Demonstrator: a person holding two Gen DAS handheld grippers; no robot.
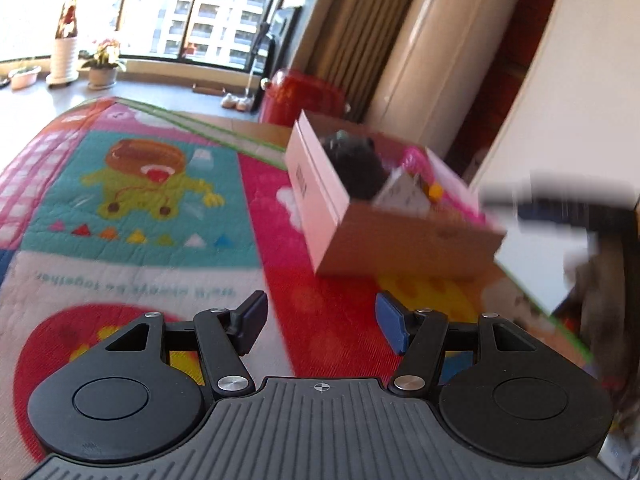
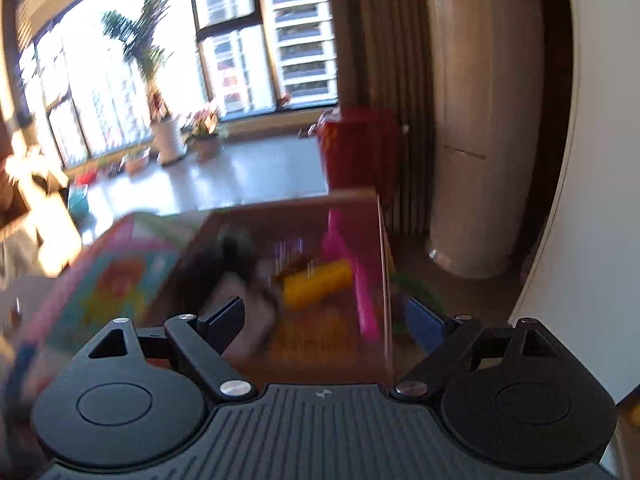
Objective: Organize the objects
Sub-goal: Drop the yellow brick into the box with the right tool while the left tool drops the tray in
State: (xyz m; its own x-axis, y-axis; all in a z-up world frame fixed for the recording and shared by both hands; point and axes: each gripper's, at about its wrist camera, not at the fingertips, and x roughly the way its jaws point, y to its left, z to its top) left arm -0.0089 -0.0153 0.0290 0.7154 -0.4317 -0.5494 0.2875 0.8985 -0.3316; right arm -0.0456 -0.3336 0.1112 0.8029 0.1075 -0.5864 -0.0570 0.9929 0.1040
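Note:
A cardboard box sits on a colourful play mat, ahead and right of my left gripper, which is open and empty above the mat. Inside the box lie a black round thing, a pink toy and a pale card. The right gripper shows as a blurred dark shape at the box's right side. In the right wrist view my right gripper is open and empty just above the same box; a yellow block, a pink piece and a black thing lie inside, all blurred.
A red bin stands beyond the mat, next to a tall beige cylinder and a white wall. Potted plants stand by the window on the grey floor. The mat stretches left of the box.

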